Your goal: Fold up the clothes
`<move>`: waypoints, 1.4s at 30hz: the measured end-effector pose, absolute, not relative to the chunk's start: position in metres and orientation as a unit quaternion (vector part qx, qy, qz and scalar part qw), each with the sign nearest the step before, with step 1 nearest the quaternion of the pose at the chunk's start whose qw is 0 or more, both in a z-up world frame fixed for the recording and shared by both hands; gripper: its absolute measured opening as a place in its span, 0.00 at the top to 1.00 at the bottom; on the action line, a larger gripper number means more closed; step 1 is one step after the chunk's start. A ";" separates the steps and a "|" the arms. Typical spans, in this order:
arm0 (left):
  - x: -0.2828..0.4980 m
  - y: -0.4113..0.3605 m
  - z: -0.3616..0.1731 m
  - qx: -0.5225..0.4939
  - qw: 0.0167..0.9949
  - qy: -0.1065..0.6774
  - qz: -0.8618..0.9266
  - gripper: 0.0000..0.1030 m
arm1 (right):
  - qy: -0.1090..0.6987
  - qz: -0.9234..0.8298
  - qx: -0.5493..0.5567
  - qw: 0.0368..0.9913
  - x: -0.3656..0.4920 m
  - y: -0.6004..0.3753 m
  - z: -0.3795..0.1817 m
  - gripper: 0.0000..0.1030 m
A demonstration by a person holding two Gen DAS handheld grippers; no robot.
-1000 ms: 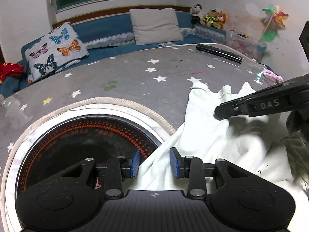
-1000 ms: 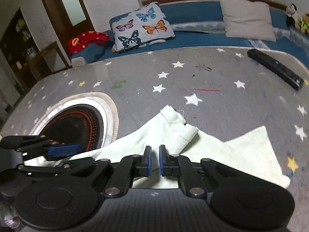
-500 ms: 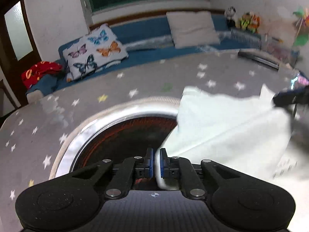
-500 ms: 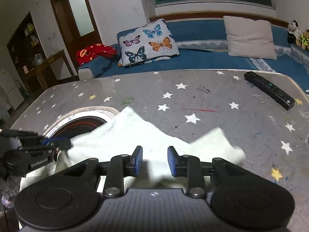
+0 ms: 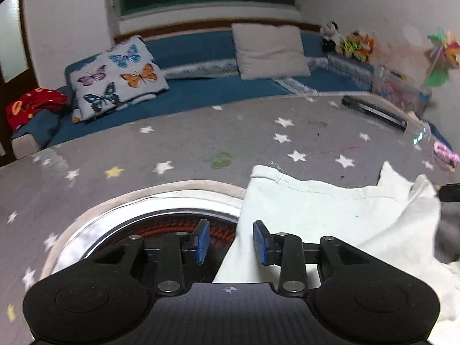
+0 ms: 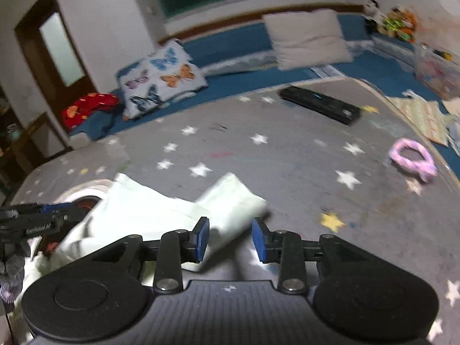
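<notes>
Both jaws now apart, white garment (image 5: 316, 210) released

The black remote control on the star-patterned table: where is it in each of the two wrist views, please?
Left wrist view: the black remote control lies far right, near the table's back edge.
Right wrist view: the black remote control lies right of centre in the upper half, ahead of the open gripper.
Shared landmark: the butterfly pillow on the blue couch, to the left of the remote in both views.
</notes>
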State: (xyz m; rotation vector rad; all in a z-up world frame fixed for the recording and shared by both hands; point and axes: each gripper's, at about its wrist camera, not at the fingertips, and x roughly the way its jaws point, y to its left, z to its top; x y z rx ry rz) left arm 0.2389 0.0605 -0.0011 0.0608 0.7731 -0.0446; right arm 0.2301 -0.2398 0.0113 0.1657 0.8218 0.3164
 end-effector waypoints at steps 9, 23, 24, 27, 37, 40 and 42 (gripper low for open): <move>0.260 0.048 -0.019 0.044 0.923 0.379 -0.040 0.94 | 0.417 0.145 0.073 0.894 0.234 -0.247 0.002 0.68; 0.224 0.148 0.000 0.000 0.930 0.347 0.121 0.96 | 0.413 0.212 0.041 0.885 0.262 -0.187 0.001 0.68; 0.222 0.150 -0.004 -0.001 0.928 0.353 0.121 0.96 | 0.413 0.219 0.037 0.883 0.266 -0.181 0.000 0.68; 0.218 0.154 -0.010 -0.008 0.925 0.360 0.123 0.96 | 0.414 0.238 0.022 0.879 0.277 -0.157 -0.005 0.69; 0.217 0.155 -0.016 -0.011 0.921 0.368 0.125 0.96 | 0.406 0.348 0.027 0.844 0.287 -0.090 -0.011 0.70; 0.217 0.155 -0.021 -0.014 0.920 0.372 0.127 0.96 | 0.397 0.366 0.023 0.842 0.281 -0.085 -0.005 0.70; 0.216 0.156 -0.022 -0.016 0.919 0.372 0.128 0.95 | 0.392 0.370 0.020 0.842 0.279 -0.085 0.000 0.70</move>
